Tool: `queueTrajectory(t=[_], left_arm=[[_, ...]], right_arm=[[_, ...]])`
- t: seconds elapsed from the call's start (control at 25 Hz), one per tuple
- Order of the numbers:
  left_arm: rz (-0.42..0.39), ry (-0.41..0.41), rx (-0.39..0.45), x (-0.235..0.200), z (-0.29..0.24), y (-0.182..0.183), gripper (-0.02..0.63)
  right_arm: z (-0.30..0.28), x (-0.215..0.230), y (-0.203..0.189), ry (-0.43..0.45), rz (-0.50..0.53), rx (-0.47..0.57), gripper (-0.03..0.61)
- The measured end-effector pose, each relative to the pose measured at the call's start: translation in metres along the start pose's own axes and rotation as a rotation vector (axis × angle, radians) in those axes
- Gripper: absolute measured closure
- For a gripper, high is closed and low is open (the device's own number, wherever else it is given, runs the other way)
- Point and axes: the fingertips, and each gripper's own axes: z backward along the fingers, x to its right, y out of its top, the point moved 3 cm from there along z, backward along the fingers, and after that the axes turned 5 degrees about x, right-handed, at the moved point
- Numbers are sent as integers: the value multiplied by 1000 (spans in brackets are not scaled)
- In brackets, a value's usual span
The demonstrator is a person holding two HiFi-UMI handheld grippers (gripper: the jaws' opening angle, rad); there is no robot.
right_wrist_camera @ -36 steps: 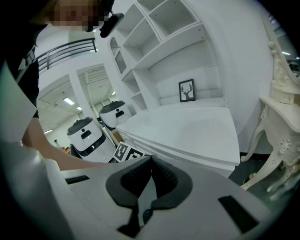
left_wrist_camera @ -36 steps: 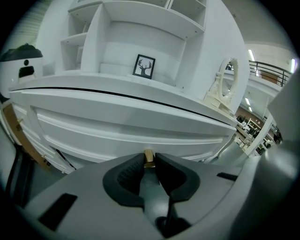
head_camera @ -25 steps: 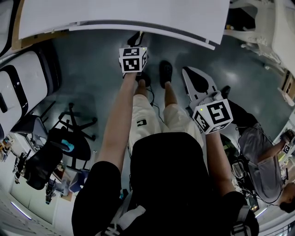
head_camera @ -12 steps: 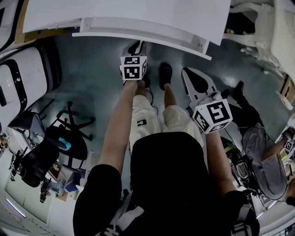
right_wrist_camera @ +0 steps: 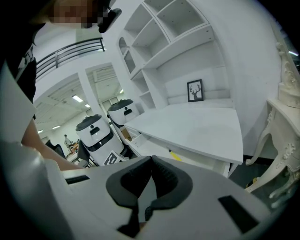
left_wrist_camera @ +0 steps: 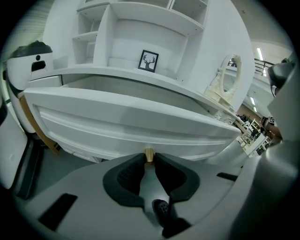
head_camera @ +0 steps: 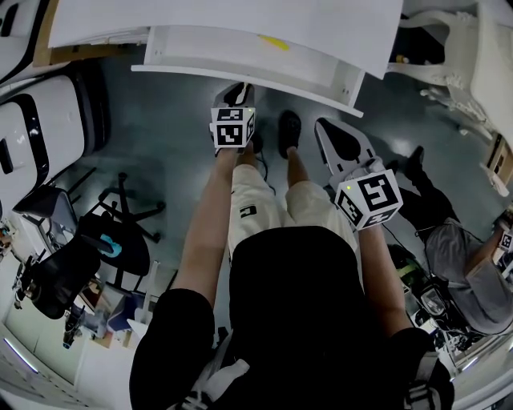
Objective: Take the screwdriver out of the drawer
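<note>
A white drawer (head_camera: 240,74) stands pulled out from under the white desk (head_camera: 224,20). Inside it lies a yellow-handled screwdriver (head_camera: 274,42), which also shows as a yellow streak in the right gripper view, screwdriver (right_wrist_camera: 176,156). My left gripper (head_camera: 237,94) is at the middle of the drawer front (left_wrist_camera: 131,117). Its dark pads (left_wrist_camera: 133,173) are shut on the small brass knob (left_wrist_camera: 149,154). My right gripper (head_camera: 323,125) hangs off to the right, below the drawer's right end. Its jaws (right_wrist_camera: 151,160) are shut with nothing in them.
Black office chairs (head_camera: 120,232) stand on the floor at the left. A second person (head_camera: 473,268) sits at the right. An ornate white piece of furniture (head_camera: 469,56) is beside the desk's right end. Shelves with a framed deer picture (left_wrist_camera: 148,61) rise behind the desk.
The drawer has slid out toward me with my left gripper on its knob, and the yellow screwdriver has come into sight inside. My right gripper has stayed put.
</note>
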Motion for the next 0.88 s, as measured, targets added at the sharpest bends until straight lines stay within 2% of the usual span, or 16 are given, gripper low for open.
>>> queueTrajectory(t=[0.88], left_arm=[[62, 70, -65, 9, 53, -52, 530]], right_arm=[[-1, -13, 8, 112, 81, -39, 561]])
